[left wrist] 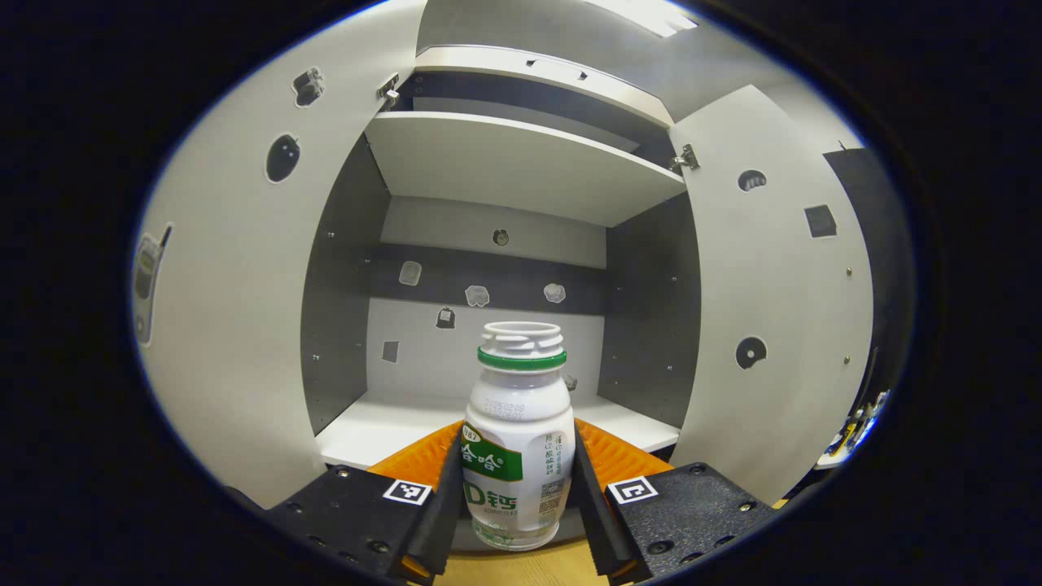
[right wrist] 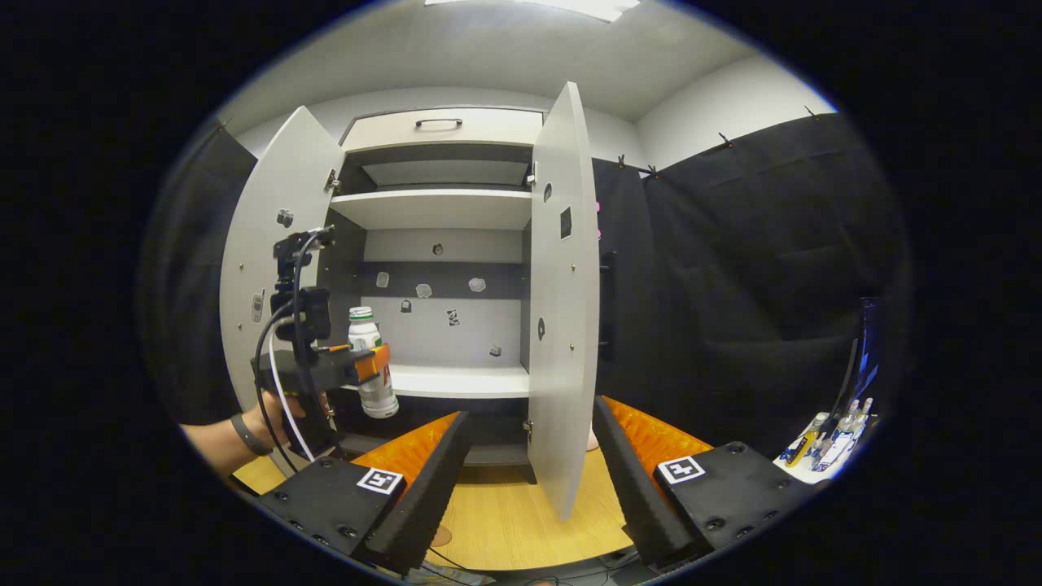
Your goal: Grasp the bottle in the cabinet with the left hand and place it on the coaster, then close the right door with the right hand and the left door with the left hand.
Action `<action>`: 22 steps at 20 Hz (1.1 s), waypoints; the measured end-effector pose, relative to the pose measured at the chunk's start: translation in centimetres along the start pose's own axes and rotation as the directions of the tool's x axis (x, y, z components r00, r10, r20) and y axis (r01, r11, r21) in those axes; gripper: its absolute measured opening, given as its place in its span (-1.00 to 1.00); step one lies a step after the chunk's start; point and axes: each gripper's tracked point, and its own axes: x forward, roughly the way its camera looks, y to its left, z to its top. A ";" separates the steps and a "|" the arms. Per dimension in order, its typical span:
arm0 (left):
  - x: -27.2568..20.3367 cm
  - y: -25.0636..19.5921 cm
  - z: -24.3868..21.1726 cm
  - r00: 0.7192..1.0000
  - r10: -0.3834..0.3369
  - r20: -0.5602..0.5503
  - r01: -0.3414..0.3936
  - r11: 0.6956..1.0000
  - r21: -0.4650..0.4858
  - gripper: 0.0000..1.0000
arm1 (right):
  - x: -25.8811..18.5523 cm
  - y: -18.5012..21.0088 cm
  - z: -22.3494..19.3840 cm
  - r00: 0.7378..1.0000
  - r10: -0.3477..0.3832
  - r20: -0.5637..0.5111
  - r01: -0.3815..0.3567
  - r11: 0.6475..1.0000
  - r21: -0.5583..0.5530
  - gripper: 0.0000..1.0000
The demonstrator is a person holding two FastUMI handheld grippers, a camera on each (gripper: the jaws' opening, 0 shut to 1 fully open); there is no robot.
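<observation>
left claw [left wrist: 518, 496] around upright bottle [left wrist: 518, 439], neck up

bottle [left wrist: 518, 439] between left tongs [left wrist: 518, 513], before open cabinet [left wrist: 496, 423]

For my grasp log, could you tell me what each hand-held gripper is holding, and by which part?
The left hand-held gripper clamps the bottle by its lower body. The right hand-held gripper is open, holding nothing.
</observation>
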 end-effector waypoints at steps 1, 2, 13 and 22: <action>-1.5 -0.7 -1.5 1.000 0.004 -0.007 -0.004 1.000 0.004 0.29 | -0.1 0.0 0.2 1.000 0.004 0.001 -0.004 1.000 0.004 0.95; -2.9 -1.2 -3.3 1.000 0.009 -0.018 -0.009 1.000 0.005 0.29 | -0.2 0.0 0.4 1.000 0.006 0.000 -0.006 1.000 0.006 0.95; -10.4 -6.1 -22.2 0.975 0.087 -0.204 -0.090 0.996 -0.003 0.30 | -2.1 -1.7 2.9 0.999 -0.034 0.001 0.034 0.999 -0.001 0.96; -10.3 -5.3 -27.1 0.923 0.130 -0.362 -0.124 0.991 0.041 0.32 | -1.5 -0.6 2.9 1.000 -0.019 -0.015 0.019 1.000 -0.003 0.79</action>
